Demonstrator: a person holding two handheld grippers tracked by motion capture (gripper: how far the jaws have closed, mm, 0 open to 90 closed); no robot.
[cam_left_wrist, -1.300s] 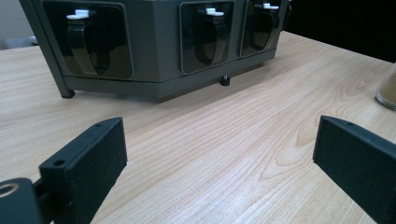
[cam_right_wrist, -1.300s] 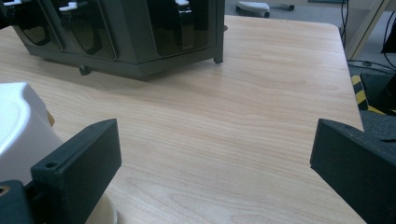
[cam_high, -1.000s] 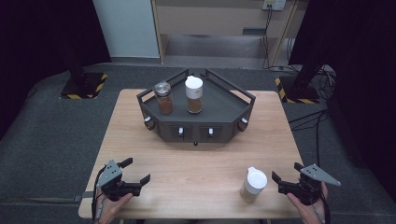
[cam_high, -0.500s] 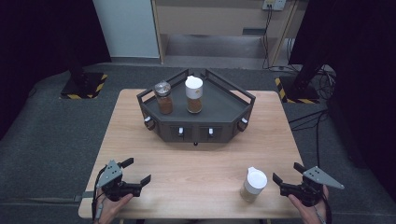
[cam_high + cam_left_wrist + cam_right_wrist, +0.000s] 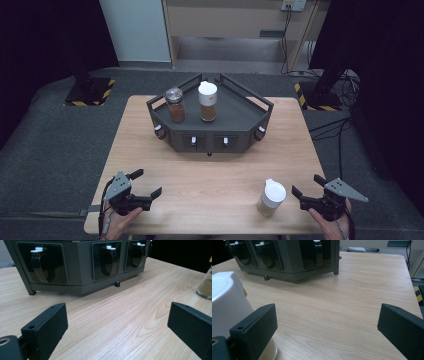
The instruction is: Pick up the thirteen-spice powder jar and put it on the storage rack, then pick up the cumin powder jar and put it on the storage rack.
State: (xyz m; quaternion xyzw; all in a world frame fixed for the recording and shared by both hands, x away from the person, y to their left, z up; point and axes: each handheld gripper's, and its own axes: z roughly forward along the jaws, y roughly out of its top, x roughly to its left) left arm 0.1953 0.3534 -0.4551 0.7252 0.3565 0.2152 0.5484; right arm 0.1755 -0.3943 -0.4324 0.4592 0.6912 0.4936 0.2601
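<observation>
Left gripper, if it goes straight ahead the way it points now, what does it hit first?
Probably the dark rack: beyond the open left gripper lies bare table until the rack's front.

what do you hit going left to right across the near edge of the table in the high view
left gripper → white-lidded jar → right gripper

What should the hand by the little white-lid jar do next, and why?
Probably slide the right gripper a little to its left, so its jaws come around the white-lidded jar. The jaws stand wide open, and the jar stands upright on the table just beside them, not yet between them. Two similar jars already stand on the dark rack.
</observation>
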